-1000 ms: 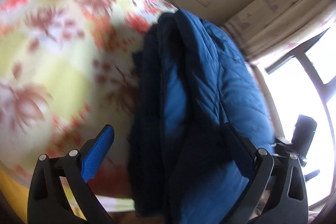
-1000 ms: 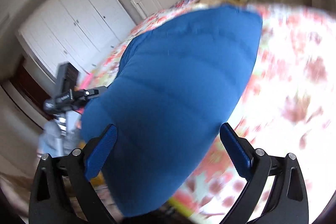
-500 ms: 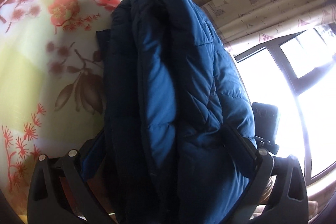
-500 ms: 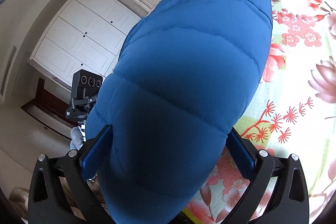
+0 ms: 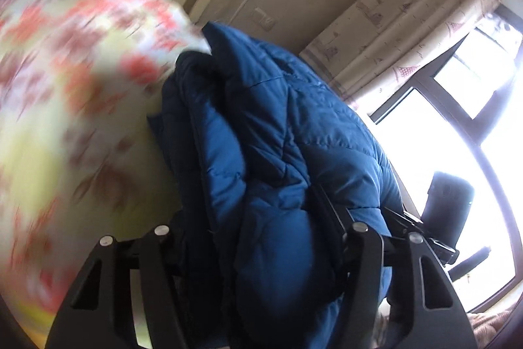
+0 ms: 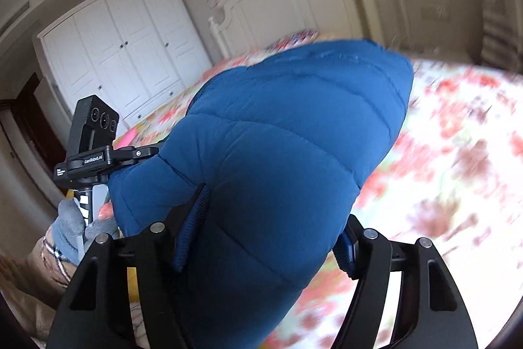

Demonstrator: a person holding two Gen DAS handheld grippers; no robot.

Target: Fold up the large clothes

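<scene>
A folded blue puffer jacket (image 5: 278, 152) lies bundled in thick layers above the floral bedspread (image 5: 65, 87). My left gripper (image 5: 255, 224) is shut on one end of the jacket, its pads buried in the padding. In the right wrist view the jacket's smooth quilted back (image 6: 278, 152) fills the middle. My right gripper (image 6: 271, 231) is shut on the other end, blue pads pressed into the fabric. The bedspread (image 6: 457, 169) is blurred by motion in both views.
A white headboard (image 6: 294, 5) and white wardrobe (image 6: 124, 48) stand at the back. A curtain (image 5: 408, 22) and bright window (image 5: 457, 136) are to the right. The other gripper's camera block (image 6: 94, 126) and a gloved hand (image 6: 72, 228) show at left.
Both grippers closed from wide open onto the jacket's ends. The jacket and both cameras are now moving, and the bedspread blurs behind them.
</scene>
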